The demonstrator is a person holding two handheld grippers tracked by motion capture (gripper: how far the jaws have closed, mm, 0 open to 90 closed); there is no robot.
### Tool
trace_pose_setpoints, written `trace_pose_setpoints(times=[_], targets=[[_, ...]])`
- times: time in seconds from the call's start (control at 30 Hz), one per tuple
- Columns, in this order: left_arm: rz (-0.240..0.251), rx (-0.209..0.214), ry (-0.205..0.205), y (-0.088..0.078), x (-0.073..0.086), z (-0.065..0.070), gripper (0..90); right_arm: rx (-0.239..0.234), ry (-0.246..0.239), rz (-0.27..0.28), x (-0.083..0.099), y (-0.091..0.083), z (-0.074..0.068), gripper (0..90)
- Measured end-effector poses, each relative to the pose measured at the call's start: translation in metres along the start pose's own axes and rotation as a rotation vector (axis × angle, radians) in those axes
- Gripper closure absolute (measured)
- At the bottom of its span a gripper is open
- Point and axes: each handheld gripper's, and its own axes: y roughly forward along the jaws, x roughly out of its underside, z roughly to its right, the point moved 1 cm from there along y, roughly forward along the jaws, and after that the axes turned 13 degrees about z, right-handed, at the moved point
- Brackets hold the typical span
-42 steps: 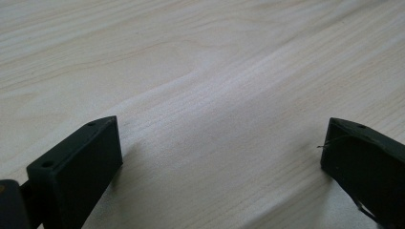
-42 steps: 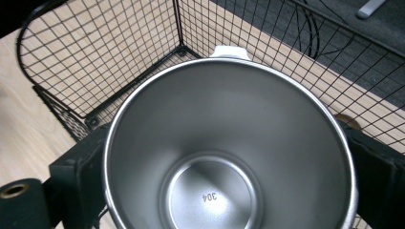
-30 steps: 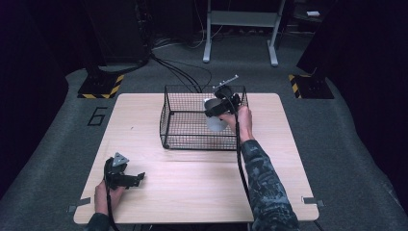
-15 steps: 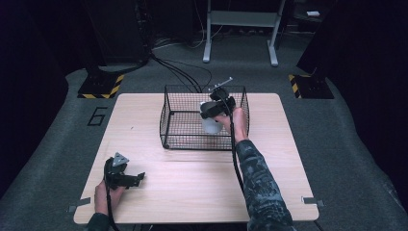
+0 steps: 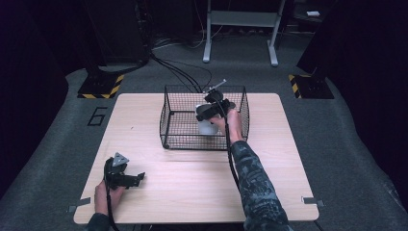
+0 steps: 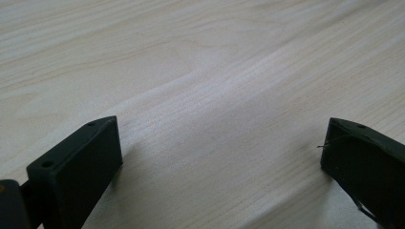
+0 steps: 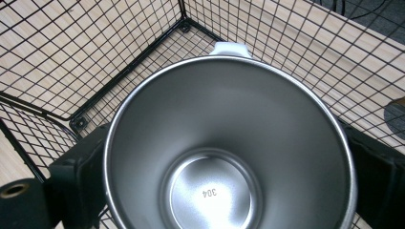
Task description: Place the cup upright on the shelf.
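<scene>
You're clamping the right gripper [image 5: 208, 117] around the steel cup [image 7: 229, 148] inside the wire basket [image 5: 168, 113], seemingly just above its floor; your left gripper [image 6: 222, 157] is resting wide on the table [image 5: 192, 178].

Left gripper [image 6: 219, 157] jaws wide apart; bare wooden table [image 6: 205, 71] beneath

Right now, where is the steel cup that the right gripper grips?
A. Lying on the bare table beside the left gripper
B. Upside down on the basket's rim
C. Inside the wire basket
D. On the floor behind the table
C: the right gripper is shut on the cup, mouth up, with the wire basket walls around it.
</scene>
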Motion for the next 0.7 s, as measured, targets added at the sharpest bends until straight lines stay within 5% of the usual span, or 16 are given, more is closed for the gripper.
trace_pose_setpoints(times=[0.7], targets=[[-0.014,0.005,0.009,-0.001,0.0,-0.001,0.1,0.002,0.005,-0.013,0.006,0.018,-0.004,5.7]])
